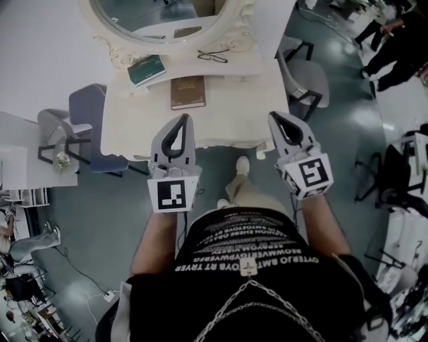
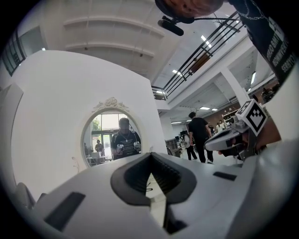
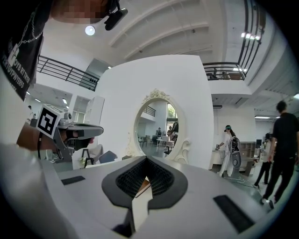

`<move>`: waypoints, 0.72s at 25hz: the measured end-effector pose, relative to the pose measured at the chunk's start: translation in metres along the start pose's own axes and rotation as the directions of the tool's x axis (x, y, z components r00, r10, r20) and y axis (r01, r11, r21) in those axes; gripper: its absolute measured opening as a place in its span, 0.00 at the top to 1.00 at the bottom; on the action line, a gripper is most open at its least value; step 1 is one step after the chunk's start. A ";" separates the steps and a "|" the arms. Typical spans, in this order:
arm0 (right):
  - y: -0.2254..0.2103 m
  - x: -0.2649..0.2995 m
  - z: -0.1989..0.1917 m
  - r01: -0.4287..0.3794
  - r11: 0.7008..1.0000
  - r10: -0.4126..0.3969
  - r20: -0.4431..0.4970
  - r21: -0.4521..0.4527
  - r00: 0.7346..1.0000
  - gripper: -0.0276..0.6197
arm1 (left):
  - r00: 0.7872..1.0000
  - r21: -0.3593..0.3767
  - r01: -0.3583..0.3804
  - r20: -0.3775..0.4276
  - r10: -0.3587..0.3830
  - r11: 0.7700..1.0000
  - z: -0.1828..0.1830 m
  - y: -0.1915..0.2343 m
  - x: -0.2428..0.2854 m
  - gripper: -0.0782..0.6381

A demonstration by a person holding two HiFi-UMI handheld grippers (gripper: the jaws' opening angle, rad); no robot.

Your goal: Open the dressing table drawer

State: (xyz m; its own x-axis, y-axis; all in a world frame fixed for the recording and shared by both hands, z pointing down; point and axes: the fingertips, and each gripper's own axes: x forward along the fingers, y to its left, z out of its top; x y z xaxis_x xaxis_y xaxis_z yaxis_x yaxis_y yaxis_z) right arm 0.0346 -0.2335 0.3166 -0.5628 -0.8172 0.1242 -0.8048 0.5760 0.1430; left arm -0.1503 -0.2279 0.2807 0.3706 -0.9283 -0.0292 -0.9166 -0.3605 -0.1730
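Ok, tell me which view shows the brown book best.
The head view: the brown book lies whole and flat on the dressing table. The right gripper view catches only a brown sliver; the left gripper view shows none.

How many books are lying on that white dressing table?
2, both on the dressing table: a green book by the mirror, and a brown book just right of it, nearer the front edge. Nothing there looks able to hide more.
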 end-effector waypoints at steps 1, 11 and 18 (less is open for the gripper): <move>-0.004 0.005 -0.002 -0.005 1.000 0.005 -0.005 0.006 1.000 0.95 | 1.000 -0.001 0.003 -0.004 -0.003 1.000 -0.002 -0.002 0.007 0.89; -0.056 0.065 -0.042 -0.032 0.997 0.038 -0.089 0.069 0.995 0.95 | 0.998 -0.006 0.020 -0.052 -0.020 1.000 -0.027 -0.003 0.086 0.89; -0.085 0.112 -0.084 -0.054 0.996 0.064 -0.152 0.067 0.986 0.95 | 0.995 -0.027 0.018 -0.099 -0.021 0.999 -0.058 -0.003 0.135 0.89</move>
State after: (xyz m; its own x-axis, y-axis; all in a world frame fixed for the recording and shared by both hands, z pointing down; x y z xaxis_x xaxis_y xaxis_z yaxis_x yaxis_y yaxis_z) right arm 0.0560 -0.3722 0.4010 -0.5776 -0.7664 0.2812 -0.7842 0.6166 0.0698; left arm -0.1064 -0.3579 0.3344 0.3730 -0.9251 0.0719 -0.9134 -0.3797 -0.1468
